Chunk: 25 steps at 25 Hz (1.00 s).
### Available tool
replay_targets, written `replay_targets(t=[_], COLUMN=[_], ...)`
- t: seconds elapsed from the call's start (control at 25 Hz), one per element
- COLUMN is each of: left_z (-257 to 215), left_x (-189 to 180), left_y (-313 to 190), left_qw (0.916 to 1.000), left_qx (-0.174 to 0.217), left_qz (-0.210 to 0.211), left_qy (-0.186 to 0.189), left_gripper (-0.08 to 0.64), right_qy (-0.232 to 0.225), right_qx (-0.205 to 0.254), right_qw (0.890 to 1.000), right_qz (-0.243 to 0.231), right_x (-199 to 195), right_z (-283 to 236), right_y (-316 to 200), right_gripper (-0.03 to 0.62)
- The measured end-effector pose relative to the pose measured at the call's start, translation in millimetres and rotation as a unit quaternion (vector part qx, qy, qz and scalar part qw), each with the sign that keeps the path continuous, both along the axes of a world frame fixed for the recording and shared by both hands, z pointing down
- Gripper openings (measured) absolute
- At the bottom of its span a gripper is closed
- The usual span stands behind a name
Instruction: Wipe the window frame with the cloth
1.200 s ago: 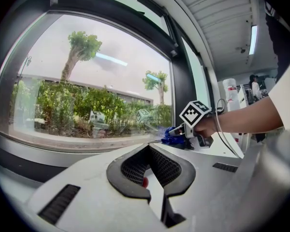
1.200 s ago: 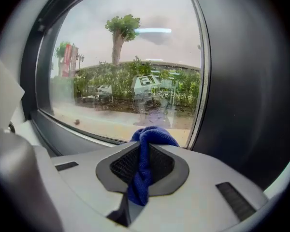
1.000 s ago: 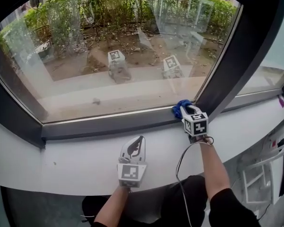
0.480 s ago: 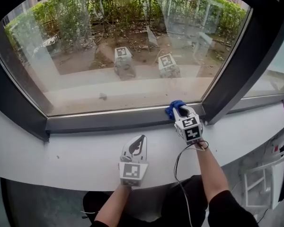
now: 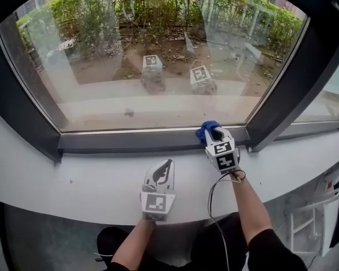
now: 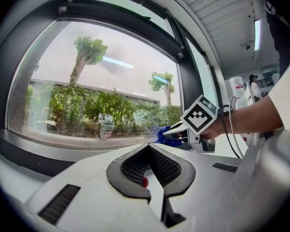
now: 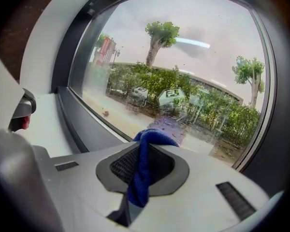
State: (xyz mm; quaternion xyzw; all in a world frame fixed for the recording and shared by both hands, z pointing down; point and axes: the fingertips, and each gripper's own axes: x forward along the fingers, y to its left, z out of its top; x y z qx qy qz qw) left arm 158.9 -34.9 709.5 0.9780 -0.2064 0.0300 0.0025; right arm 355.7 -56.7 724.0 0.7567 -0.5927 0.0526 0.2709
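Note:
My right gripper (image 5: 213,134) is shut on a blue cloth (image 5: 206,130) and presses it on the window frame's dark bottom rail (image 5: 130,141), a little left of the upright post (image 5: 288,78). In the right gripper view the cloth (image 7: 144,168) hangs bunched between the pads of the right gripper (image 7: 147,141), with the glass just ahead. My left gripper (image 5: 163,171) rests on the white sill (image 5: 73,179), shut, with nothing in it. The left gripper (image 6: 149,146) looks toward the right gripper (image 6: 176,134) and the cloth (image 6: 163,133).
The frame's dark left side (image 5: 22,95) slants down to the rail's left corner. A black cable (image 5: 212,196) loops from the right gripper down off the sill. A white rack (image 5: 311,224) stands low at the right. A person (image 6: 253,86) stands far off indoors.
My right gripper has slid left along the bottom rail with the cloth, away from the upright post. The left gripper has stayed on the sill.

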Motion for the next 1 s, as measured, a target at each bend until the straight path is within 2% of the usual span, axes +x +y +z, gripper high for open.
replay_targets(t=[0.12, 0.28, 0.52, 0.72, 1.0], left_z=[-2.7, -4.8, 6.5, 10.0, 13.1], left_x=[1.8, 7.4, 9.4, 12.0, 5.4], left_y=[5.6, 10.7, 7.1, 6.1, -3.6], left_qw=[0.9996, 0.9981, 0.9989, 0.9982, 0.9986], left_qx=[0.022, 0.049, 0.022, 0.033, 0.026], left_qz=[0.015, 0.036, 0.041, 0.05, 0.047], left_qy=[-0.003, -0.004, -0.004, -0.009, -0.006], left_gripper=[0.005, 0.005, 0.005, 0.005, 0.005], right_qy=[0.003, 0.034, 0.035, 0.038, 0.045], right_qx=[-0.005, 0.005, -0.002, -0.002, 0.0], right_qw=[1.0, 0.999, 0.999, 0.999, 0.999], right_qz=[0.009, 0.015, 0.012, 0.005, -0.004], right_x=[-0.8, -3.6, -8.9, -13.6, -26.1], right_z=[3.1, 2.5, 3.6, 3.3, 2.8], right_y=[3.7, 3.8, -1.2, -5.2, -14.0], right_gripper=[0.023, 0.023, 0.023, 0.023, 0.023])
